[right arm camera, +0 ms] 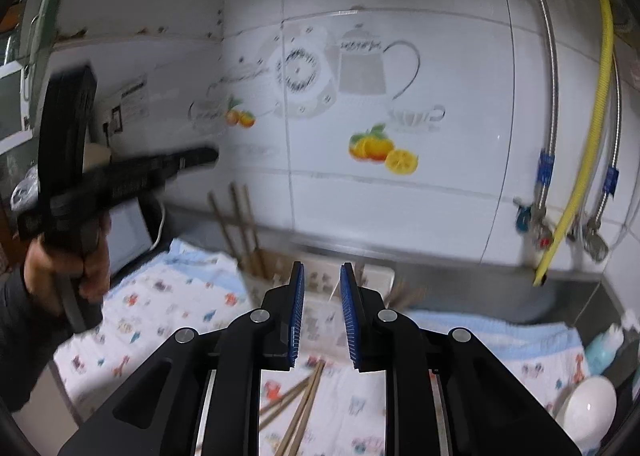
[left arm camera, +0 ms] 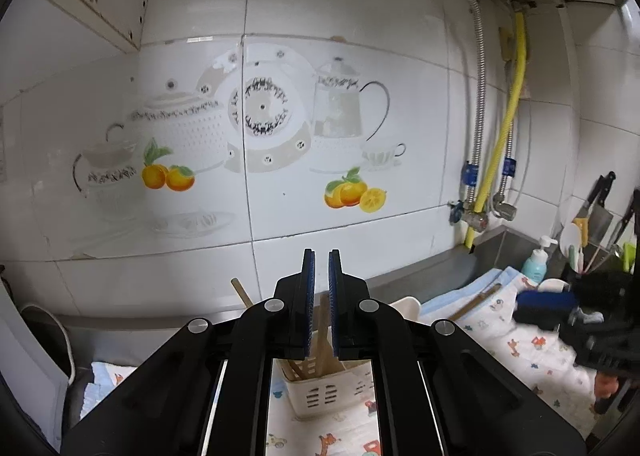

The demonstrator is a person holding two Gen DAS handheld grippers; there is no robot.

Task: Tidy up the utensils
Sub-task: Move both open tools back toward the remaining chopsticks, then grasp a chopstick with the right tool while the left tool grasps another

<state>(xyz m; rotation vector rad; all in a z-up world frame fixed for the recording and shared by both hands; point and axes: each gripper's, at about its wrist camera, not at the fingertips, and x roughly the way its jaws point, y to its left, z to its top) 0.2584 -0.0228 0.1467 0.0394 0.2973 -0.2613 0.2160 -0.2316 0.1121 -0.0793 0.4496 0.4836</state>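
Above the counter, the left gripper [left arm camera: 321, 304] hangs over a cream slotted plastic utensil holder [left arm camera: 320, 392]. Its jaws stand a narrow gap apart; a wooden chopstick [left arm camera: 322, 332] rises between the blue pads [left arm camera: 308, 304], but whether they pinch it I cannot tell. More brown chopsticks stand in the holder, one leaning left [left arm camera: 241, 292].

The right gripper [right arm camera: 322, 316] has its jaws open and empty, over loose wooden chopsticks [right arm camera: 298, 408] lying crossed on the white cartoon-print cloth [right arm camera: 160, 308] that covers the counter. The holder sits beyond them, near the white tiled wall [right arm camera: 460, 196]. At far right stand a white bowl [right arm camera: 590, 402] and a pale blue soap bottle [left arm camera: 534, 262].
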